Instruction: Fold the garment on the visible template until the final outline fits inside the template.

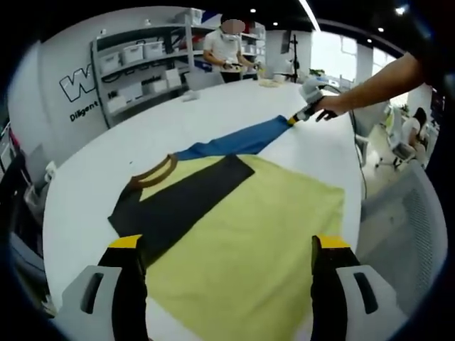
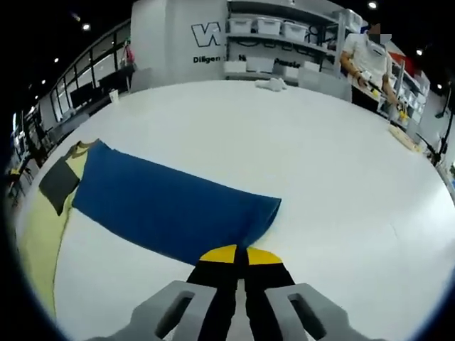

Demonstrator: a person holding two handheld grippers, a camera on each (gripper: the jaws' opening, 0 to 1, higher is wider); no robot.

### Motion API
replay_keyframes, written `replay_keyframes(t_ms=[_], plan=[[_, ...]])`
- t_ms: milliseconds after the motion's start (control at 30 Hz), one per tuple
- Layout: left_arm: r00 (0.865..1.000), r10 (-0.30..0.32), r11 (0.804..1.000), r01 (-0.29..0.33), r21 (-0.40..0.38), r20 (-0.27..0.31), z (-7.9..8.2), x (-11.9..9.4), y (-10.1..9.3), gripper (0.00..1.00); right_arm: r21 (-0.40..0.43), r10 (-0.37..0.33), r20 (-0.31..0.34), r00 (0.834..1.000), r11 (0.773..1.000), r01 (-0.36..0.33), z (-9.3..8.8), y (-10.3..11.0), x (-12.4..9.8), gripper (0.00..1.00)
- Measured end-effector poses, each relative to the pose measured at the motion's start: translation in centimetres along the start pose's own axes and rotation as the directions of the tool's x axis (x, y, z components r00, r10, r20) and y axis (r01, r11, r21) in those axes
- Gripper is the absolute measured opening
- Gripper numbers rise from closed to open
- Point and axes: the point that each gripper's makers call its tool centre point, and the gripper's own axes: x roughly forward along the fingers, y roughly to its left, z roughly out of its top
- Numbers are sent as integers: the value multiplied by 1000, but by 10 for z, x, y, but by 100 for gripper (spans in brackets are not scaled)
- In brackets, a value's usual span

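Jaws of the right gripper (image 2: 240,257) are clamped on the blue sleeve (image 2: 170,210), the left gripper's (image 1: 231,257) stand apart; a careless pull could drag the garment (image 1: 242,241) off the surface (image 2: 298,149).

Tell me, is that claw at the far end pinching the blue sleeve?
Yes: in the right gripper view the right gripper has its jaws closed together on the edge of the blue sleeve.

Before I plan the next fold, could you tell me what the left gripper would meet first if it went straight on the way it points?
Probably the yellow fabric body of the garment, which lies flat on the white table between and ahead of the open left gripper. The black rectangular panel sits further left; depth is uncertain.
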Motion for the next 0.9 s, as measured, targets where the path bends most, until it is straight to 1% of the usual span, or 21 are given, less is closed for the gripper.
replay_keyframes(t_ms=[33,100,133,200,267,400,567,633,700,800,900], plan=[[1000,0,1000,0,-6,4,0,0,0,93,-13,-1,14,1000,1000,1,3,1,-2,0],[1000,2,1000,-2,-15,12,0,0,1,93,-10,10,27,1000,1000,-9,7,3,-5,0],[1000,2,1000,-1,-16,14,-1,0,0,93,-10,14,43,999,1000,-14,12,4,-9,0],[1000,-2,1000,2,-19,18,-2,-1,-2,93,-7,12,51,999,1000,-12,16,4,-15,0],[1000,-5,1000,5,-19,28,-2,-2,-6,93,1,25,64,998,1000,-25,23,6,-19,0],[999,-8,1000,9,-25,42,-4,-4,-6,93,-17,20,71,997,1000,-19,34,10,-27,0],[998,3,999,0,-33,69,-2,-11,-1,93,-26,29,91,995,999,-27,52,22,-35,0],[997,7,999,-5,-32,78,-2,-15,1,95,-47,36,103,994,998,-31,63,30,-39,0],[996,13,999,-11,-33,83,-5,-17,2,96,-50,39,115,993,998,-33,70,36,-43,0],[995,20,998,-15,-55,95,-7,-19,3,99,-70,39,128,991,997,-30,78,46,-48,0],[994,21,998,-16,-55,109,-7,-22,2,99,-81,45,136,990,996,-34,84,55,-54,0]])
